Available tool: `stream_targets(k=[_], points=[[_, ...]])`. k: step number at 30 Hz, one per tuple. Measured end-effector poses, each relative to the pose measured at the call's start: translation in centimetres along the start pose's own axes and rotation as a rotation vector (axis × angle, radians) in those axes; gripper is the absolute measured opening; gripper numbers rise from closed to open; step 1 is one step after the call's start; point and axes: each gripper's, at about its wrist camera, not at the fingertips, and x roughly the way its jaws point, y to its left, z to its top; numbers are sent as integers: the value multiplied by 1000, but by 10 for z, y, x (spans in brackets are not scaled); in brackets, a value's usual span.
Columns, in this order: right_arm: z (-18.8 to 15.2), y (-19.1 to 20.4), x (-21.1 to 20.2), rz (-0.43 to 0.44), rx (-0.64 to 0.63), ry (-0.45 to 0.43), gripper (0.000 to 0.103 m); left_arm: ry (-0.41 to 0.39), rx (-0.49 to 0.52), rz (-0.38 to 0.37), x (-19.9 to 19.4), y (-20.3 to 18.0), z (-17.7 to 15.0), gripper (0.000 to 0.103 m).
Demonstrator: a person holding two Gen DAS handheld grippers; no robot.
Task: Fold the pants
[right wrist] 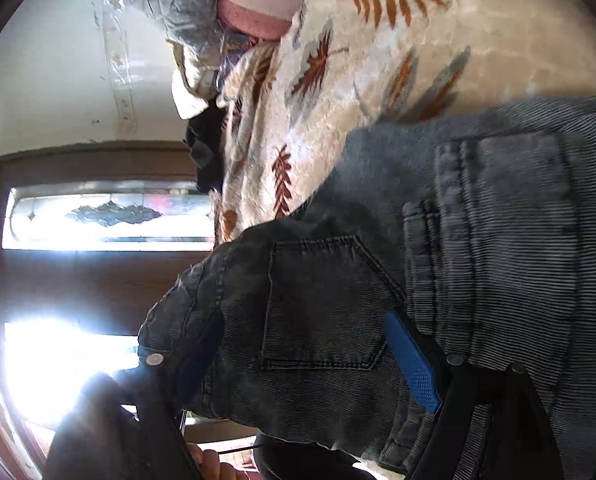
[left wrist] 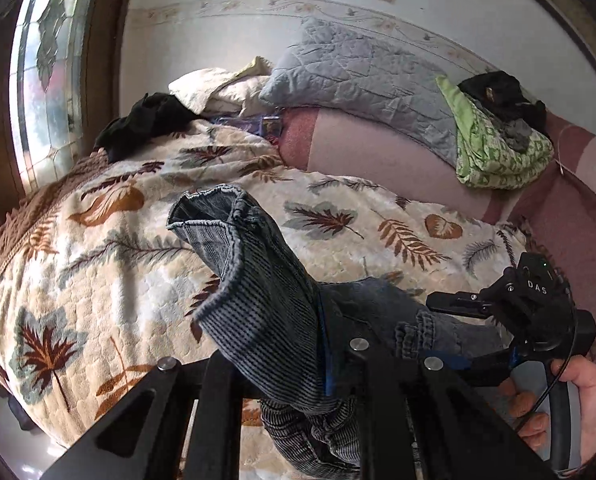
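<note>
- Pants (left wrist: 258, 304), of dark grey ribbed denim, fill the lower middle of the left wrist view; one leg rises from the bottom centre toward the middle, and its open hem (left wrist: 206, 208) stands free above the blanket (left wrist: 98, 264).
- Left gripper (left wrist: 325, 360), at the bottom of that view, has its jaws nearly closed and pinches the leg; a blue pad shows against the cloth.
- Right gripper (right wrist: 298, 364) has its jaws wide apart; in the right wrist view the pocket (right wrist: 321, 304) and waist part of the pants lie between them. The blue pad (right wrist: 413, 364) at lower right touches the cloth; the other finger, at lower left, is half hidden by it. Whether the pads press, I cannot tell.
- In the left wrist view the right gripper (left wrist: 453, 302) is at the lower right, with a hand (left wrist: 577, 400) on its handle.
- Blanket with a leaf print spreads under the pants; a grey pillow (left wrist: 357, 80) and a green cloth (left wrist: 497, 152) lie in the upper right, well apart from them.
</note>
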Motion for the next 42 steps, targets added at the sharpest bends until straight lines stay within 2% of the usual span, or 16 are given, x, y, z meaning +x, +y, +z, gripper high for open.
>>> stream_targets(k=[4,7,11,13,15,22,23,26,27,28,30,32,36,38,40,42], points=[[-1,-28,-82,22,24,-138,85,-38,231,-36,-9,-79,-3,16],[-13,-56,-137,41,59,-226,85,-30,393,-93,-8,-143,-24,15],[-34,-97,-191,74,105,-324,85,106,576,-155,22,-214,-74,14],[-40,-114,-208,80,124,-357,85,208,669,-143,46,-237,-105,14],[-41,-121,-218,87,132,-373,85,217,721,-104,52,-246,-125,14],[-41,-123,-227,115,91,-375,85,118,622,-113,26,-249,-92,14],[-43,-123,-226,111,92,-377,85,131,633,-116,29,-251,-96,14],[-42,-118,-225,100,76,-382,85,276,679,-112,61,-252,-126,18],[-43,-114,-223,90,68,-384,85,280,715,-99,64,-253,-136,18],[-43,-113,-222,83,61,-385,85,226,753,-89,56,-255,-140,18],[-44,-111,-220,65,51,-385,85,203,749,-144,41,-256,-136,35],[-43,-110,-219,50,46,-393,85,190,697,-236,25,-251,-123,40],[-41,-99,-219,36,10,-409,85,53,555,-313,-21,-211,-84,44],[-40,-83,-216,57,-28,-392,85,-9,416,-272,-32,-172,-61,61],[-35,-62,-206,82,-76,-348,85,-38,295,-161,-29,-136,-43,64],[-25,-36,-188,95,-122,-288,85,19,206,-133,-8,-107,-36,64]])
